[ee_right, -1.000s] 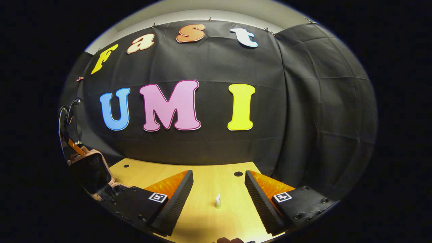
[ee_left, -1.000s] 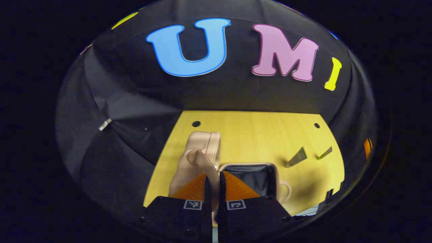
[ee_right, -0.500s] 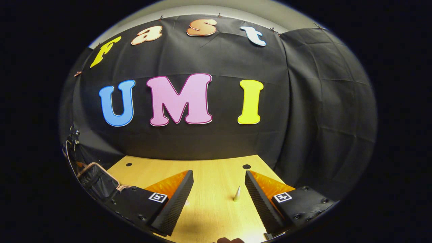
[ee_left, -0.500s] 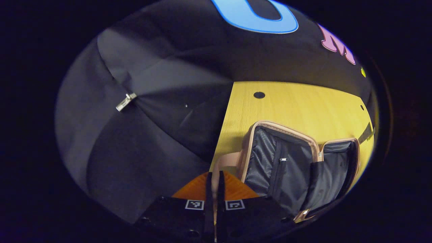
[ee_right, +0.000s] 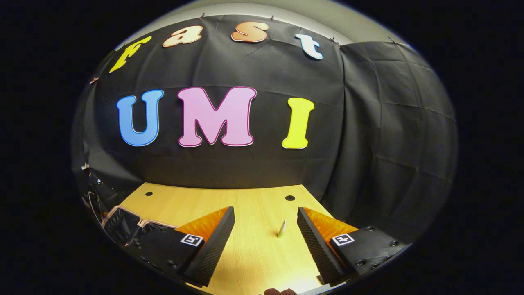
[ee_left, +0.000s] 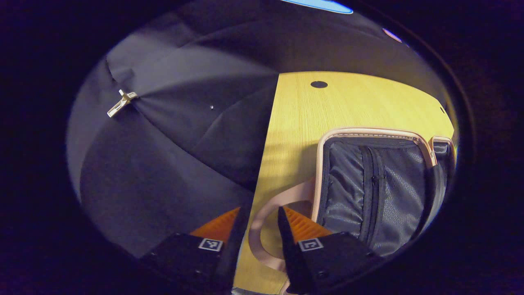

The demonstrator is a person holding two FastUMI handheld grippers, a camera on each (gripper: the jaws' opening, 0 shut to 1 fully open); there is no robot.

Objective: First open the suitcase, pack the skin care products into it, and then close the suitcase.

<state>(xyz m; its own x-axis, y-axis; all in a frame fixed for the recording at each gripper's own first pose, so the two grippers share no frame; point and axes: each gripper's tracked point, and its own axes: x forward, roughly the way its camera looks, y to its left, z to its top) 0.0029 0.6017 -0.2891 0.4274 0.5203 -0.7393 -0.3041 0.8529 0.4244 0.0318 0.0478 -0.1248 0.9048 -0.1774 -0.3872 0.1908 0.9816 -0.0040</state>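
Left gripper view, from left to right: black booth cloth pinned with a metal clip (ee_left: 121, 103), then the yellow wooden table (ee_left: 294, 123) with a round hole (ee_left: 319, 84) near its far edge. Left tongs (ee_left: 258, 229) low in the view, fingers parted, straddling the pink loop handle (ee_left: 268, 213) of the suitcase (ee_left: 368, 184) without pressing on it; judged to be a released hold now that the lid is down. Suitcase lying open on the table just right of the tongs, pink zip rim around a grey lining with a zipped divider (ee_left: 374, 180) down the middle. Opening step judged done; packing not yet begun.

Right gripper view, from left to right: the open suitcase (ee_right: 120, 223) at the far left edge, lying flat on the table (ee_right: 254, 205). Right tongs (ee_right: 264, 235) wide apart, holding nothing, aimed along the table. Small pale pointed skin care tube (ee_right: 281, 229) lying on the table between the fingers but farther off, touched by neither; judged to be the next thing to grasp. Second table hole (ee_right: 290, 198) beyond it. Bare table between tube and suitcase, nothing seen barring the carry; tube small and tapered, likely to slip unless pinched squarely.
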